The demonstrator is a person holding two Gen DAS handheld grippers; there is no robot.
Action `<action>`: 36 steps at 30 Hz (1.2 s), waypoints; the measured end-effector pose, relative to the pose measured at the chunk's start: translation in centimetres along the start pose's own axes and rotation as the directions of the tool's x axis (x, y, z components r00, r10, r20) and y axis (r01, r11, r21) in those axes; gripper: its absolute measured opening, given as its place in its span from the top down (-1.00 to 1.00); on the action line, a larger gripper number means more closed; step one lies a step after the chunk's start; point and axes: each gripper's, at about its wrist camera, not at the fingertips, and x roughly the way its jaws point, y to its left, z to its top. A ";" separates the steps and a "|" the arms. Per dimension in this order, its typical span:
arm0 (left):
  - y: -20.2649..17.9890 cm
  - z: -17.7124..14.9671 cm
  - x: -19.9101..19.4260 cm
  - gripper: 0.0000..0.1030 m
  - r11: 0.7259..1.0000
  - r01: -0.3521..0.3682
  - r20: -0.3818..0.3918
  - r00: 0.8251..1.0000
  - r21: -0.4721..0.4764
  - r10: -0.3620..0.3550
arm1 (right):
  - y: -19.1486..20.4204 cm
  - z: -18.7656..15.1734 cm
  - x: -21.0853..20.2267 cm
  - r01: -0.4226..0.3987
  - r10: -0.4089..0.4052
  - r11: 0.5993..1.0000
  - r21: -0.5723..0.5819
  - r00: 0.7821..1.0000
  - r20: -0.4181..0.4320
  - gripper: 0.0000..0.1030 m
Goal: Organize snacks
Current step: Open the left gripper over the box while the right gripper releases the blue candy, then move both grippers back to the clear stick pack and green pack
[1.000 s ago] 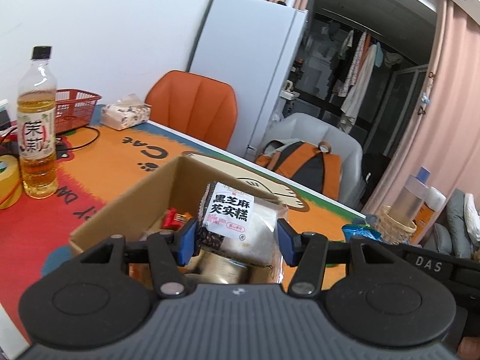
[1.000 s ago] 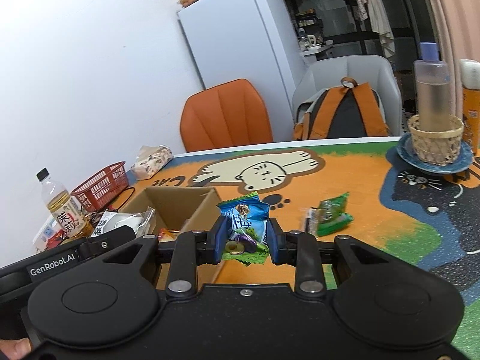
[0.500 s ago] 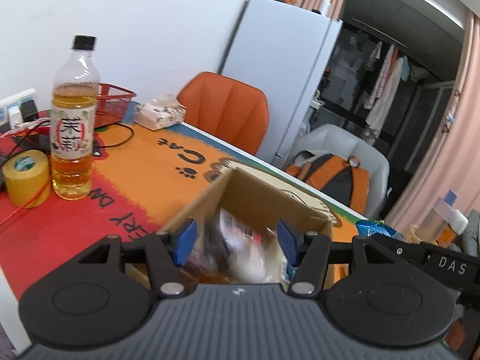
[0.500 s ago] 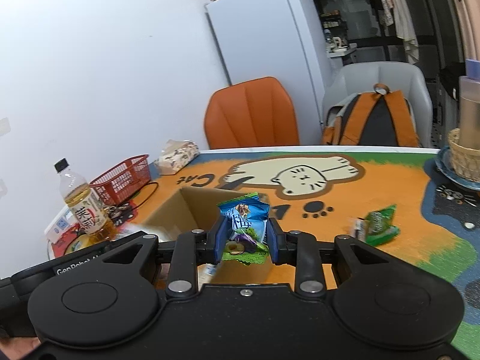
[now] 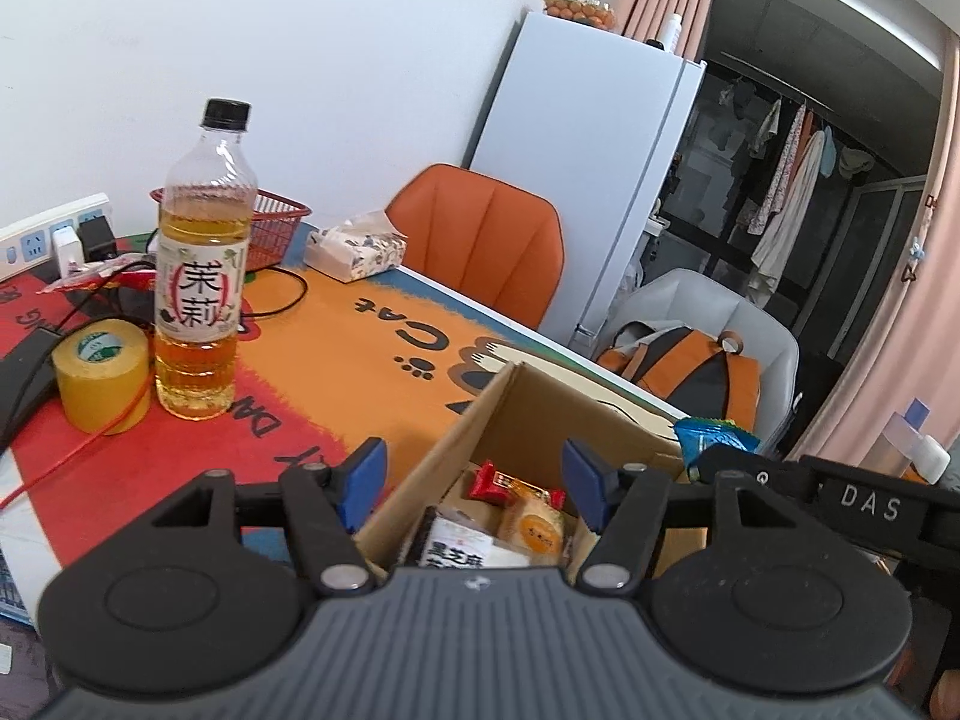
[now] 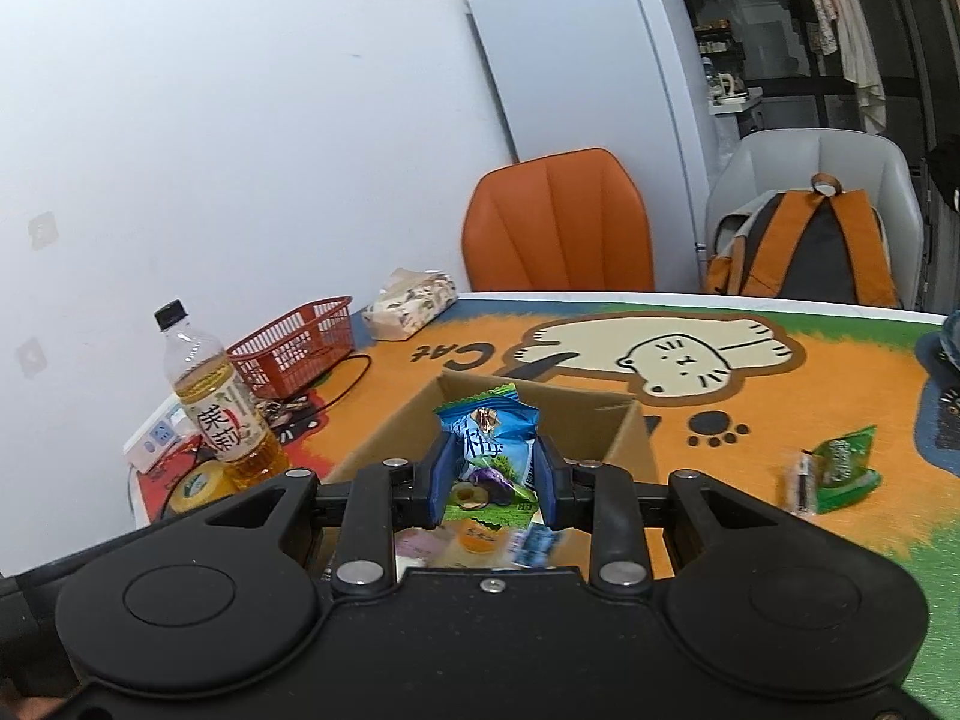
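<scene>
An open cardboard box (image 5: 516, 414) stands on the cat-print table mat and holds several snack packets, among them a black-and-white sesame cake packet (image 5: 462, 549) and an orange round one (image 5: 534, 528). My left gripper (image 5: 474, 474) is open and empty over the box's near left corner. My right gripper (image 6: 491, 474) is shut on a blue-green plum snack bag (image 6: 489, 438) and holds it over the box (image 6: 624, 444). The bag's tip also shows in the left wrist view (image 5: 714, 435). A green snack packet (image 6: 843, 468) lies on the mat right of the box.
A tea bottle (image 5: 201, 264), a yellow tape roll (image 5: 102, 375), a red basket (image 5: 273, 234), a tissue pack (image 5: 354, 249), a power strip and cables crowd the table's left. An orange chair (image 5: 480, 240) and a grey chair with a backpack (image 5: 690, 366) stand behind.
My left gripper let the sesame cake packet drop into the box and drew back to the left, open. My right gripper carried the blue-green bag left, over the box.
</scene>
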 end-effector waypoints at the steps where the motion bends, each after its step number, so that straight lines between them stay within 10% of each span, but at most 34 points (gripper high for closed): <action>1: 0.2 0.1 -0.1 -0.23 1.000 -0.005 0.002 1.000 -0.003 0.005 | 0.2 0.0 0.0 -0.012 0.012 1.000 0.001 1.000 0.000 0.39; 4: 0.7 0.2 -0.4 -0.27 1.000 -0.015 0.003 1.000 -0.009 0.015 | 0.4 -0.1 0.0 -0.018 0.018 1.000 0.005 1.000 0.002 0.01; 36: -2.3 -1.5 -2.6 -0.80 0.999 0.030 -0.020 0.999 0.043 -0.029 | -5.6 -1.9 -6.9 0.137 -0.139 0.989 0.057 0.990 0.030 -0.54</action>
